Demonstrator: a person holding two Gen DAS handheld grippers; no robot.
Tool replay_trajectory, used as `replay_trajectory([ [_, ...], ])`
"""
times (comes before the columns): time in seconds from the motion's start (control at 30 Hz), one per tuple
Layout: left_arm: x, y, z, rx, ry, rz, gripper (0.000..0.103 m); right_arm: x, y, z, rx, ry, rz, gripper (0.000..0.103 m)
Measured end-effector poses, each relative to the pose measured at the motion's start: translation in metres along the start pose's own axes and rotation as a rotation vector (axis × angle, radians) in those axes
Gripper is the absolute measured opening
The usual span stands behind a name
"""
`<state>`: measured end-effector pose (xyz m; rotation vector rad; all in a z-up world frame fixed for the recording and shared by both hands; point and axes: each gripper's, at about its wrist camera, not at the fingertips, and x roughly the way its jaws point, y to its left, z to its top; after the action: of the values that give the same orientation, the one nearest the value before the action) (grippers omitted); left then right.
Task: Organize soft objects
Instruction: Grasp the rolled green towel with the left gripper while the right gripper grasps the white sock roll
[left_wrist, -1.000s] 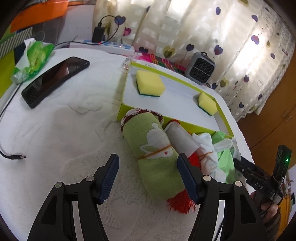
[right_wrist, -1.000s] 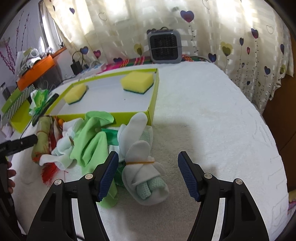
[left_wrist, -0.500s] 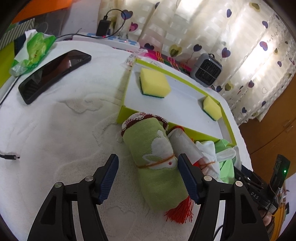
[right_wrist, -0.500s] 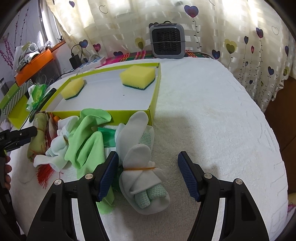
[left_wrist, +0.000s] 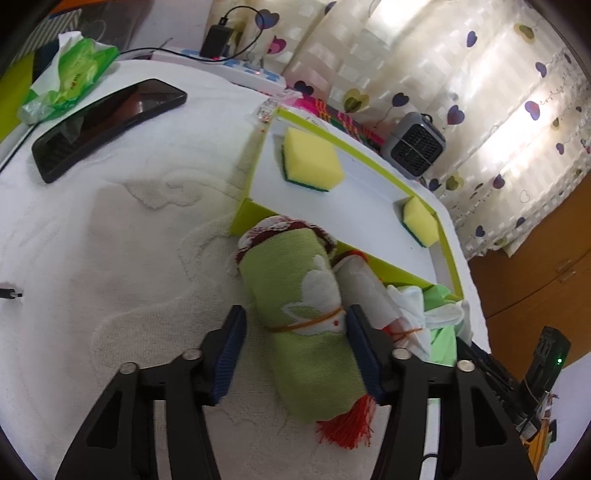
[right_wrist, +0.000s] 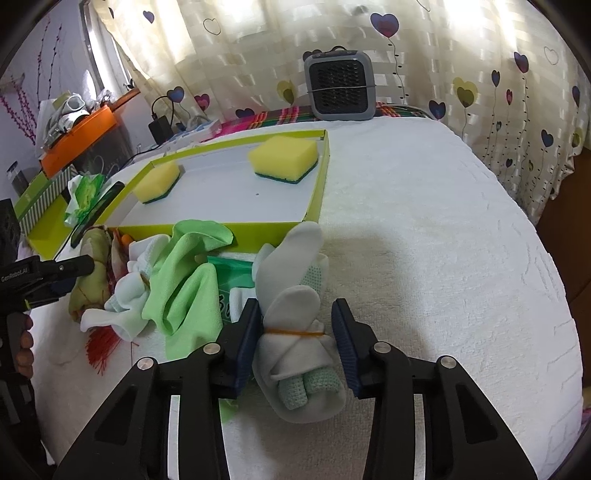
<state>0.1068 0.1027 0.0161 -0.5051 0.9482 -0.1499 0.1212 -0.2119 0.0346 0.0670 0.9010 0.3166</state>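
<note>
A rolled green towel (left_wrist: 306, 295) bound with an elastic band lies on the white bedspread, between the closing jaws of my left gripper (left_wrist: 295, 350). The right pad touches it; a strip of bedspread shows at the left pad. A white roll (left_wrist: 365, 291) lies against it. My right gripper (right_wrist: 295, 345) is closing around a white sock bundle (right_wrist: 295, 325) tied with a band, and a thin gap remains at the right pad. Loose green cloth (right_wrist: 188, 280) and white pieces lie between the two bundles.
A green-rimmed white tray (left_wrist: 351, 206) just beyond the pile holds two yellow sponges (left_wrist: 312, 164) (left_wrist: 421, 221). A phone (left_wrist: 107, 125) and a tissue pack (left_wrist: 74, 74) lie far left. A grey heater (right_wrist: 338, 85) stands at the back by the curtain.
Both grippers' jaws have narrowed around their bundles. The left gripper has rolled slightly and edged closer over the green towel. The bundles have not moved.
</note>
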Motion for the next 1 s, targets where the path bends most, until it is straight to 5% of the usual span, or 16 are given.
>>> replay_trajectory([
  [0.3, -0.005, -0.002, -0.001, 0.005, -0.012, -0.012, 0.036, -0.003, 0.001, -0.001, -0.002, -0.016, 0.007, 0.035],
  [1.0, -0.033, -0.007, 0.001, 0.053, -0.064, -0.003, 0.035, -0.026, 0.003, 0.001, -0.003, -0.095, 0.02, 0.033],
])
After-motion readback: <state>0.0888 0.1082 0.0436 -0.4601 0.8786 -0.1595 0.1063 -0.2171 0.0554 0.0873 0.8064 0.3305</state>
